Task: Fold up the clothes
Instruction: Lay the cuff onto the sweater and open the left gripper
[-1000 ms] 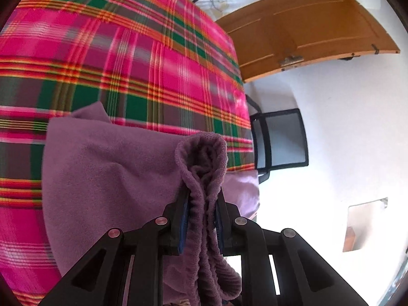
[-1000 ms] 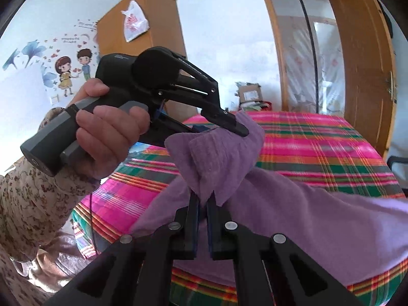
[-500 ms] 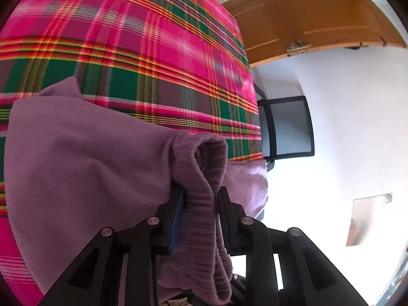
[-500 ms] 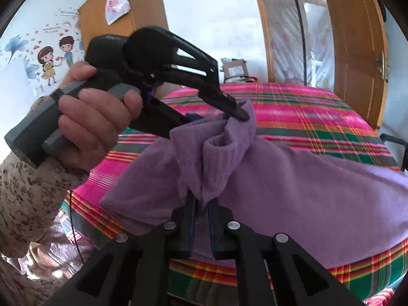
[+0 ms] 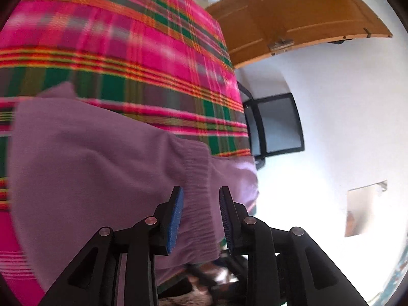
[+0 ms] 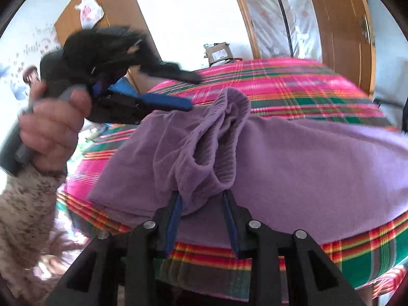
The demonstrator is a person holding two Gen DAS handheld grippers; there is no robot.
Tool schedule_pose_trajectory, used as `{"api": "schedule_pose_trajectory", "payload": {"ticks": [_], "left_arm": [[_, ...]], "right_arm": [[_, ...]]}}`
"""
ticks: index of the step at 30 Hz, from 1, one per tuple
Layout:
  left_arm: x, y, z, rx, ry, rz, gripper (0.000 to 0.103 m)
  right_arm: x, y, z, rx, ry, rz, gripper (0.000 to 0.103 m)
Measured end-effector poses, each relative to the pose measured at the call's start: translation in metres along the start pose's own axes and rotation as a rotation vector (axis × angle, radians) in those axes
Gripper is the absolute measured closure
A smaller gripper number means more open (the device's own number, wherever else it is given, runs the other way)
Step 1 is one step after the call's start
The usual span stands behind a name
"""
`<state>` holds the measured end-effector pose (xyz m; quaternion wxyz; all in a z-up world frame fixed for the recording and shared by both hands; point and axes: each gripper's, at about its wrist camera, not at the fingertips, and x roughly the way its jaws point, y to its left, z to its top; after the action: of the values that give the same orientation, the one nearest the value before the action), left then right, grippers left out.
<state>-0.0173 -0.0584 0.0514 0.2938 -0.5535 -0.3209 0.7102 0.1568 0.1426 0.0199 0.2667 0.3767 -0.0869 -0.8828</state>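
Right wrist view | my right gripper (image 6: 202, 204) opening, sweater (image 6: 306, 163) cuff slack between pads | left gripper (image 5: 200, 214) opening astride ribbed hem | sweater lies ahead on bed (image 6: 293, 81)

Plaid bedspread (image 5: 122, 51), wooden door (image 5: 288, 12), perhaps chair (image 5: 278, 125)

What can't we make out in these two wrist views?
- Garment type: bunched hem hides its shape, right wrist view.
- Left gripper: motion-blurred, right wrist view.
- Garment's near edge: behind the fingers, left wrist view.
- Wall stickers: blurred, cut by the lens rim.
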Motion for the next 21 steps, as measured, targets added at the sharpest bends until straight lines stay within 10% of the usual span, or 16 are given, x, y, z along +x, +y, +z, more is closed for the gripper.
{"api": "schedule_pose_trajectory", "payload": {"ticks": [6, 21], "left_arm": [[-0.043, 0.032, -0.019, -0.04, -0.117, 0.038, 0.074], [-0.05, 0.077, -0.052, -0.094, -0.169, 0.137, 0.072]], "right_arm": [[-0.02, -0.042, 0.016, 0.203, -0.081, 0.139, 0.05], [0.051, -0.055, 0.043, 0.273, 0.107, 0.219, 0.05]]}}
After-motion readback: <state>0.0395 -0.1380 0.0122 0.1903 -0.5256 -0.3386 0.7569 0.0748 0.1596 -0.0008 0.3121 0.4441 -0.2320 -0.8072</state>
